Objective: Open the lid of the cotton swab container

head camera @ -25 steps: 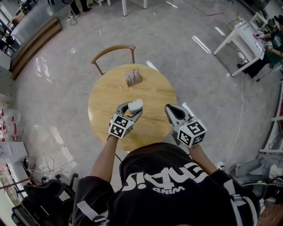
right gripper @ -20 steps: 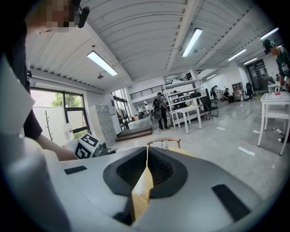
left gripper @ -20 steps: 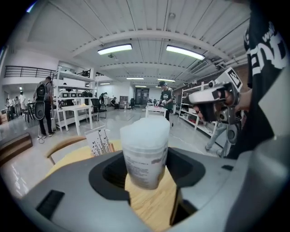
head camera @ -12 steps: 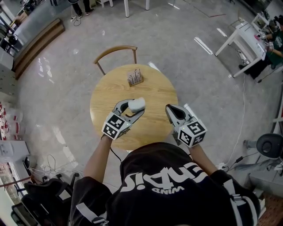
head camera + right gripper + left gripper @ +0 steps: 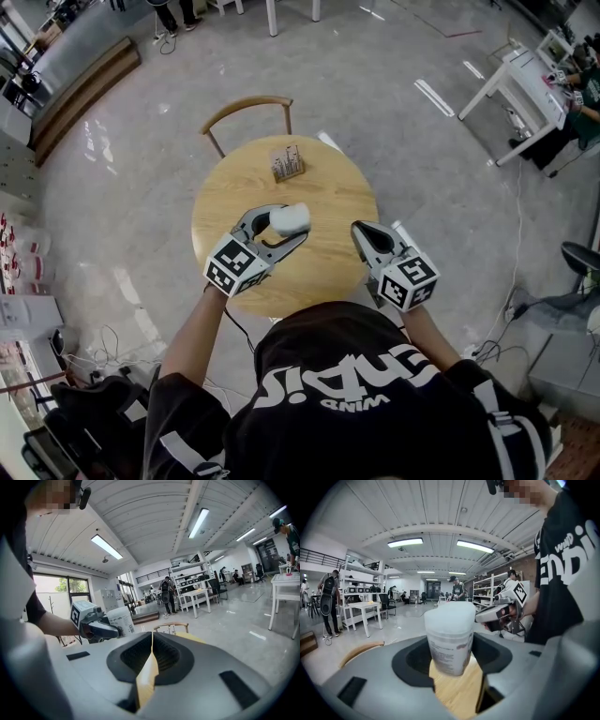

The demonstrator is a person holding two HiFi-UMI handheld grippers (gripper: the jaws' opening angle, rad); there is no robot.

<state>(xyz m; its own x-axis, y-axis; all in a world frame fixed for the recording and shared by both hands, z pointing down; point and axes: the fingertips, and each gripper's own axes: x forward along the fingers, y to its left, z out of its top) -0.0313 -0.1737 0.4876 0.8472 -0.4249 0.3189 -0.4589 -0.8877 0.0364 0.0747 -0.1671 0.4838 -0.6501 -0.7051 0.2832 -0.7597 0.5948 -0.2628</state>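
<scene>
Left tool has the cotton swab container clamped between its jaws, pads pressed on either side of the tub. That's a frosted white tub with a printed label round its body, and it's standing close to upright in the grip. Its lid is on, capping the top. The tub is up off the worktop: in the left gripper view bare wood shows below its base, and in the right gripper view it hangs in the air beside the marker cube.

Over to the right tool: jaws pressed together, just a thin seam between them and nothing held. It sits over the near right edge of the round wooden worktop, pointing away from the person, apart from the tub and off to its right.

Towards the far side of the worktop stands a small wooden holder with thin upright pieces in it; what they are, I can't tell. Behind it, a chair with a curved wooden back is pushed up to the far edge. Polished grey floor all round, and a white table off at the upper right of the head view.
</scene>
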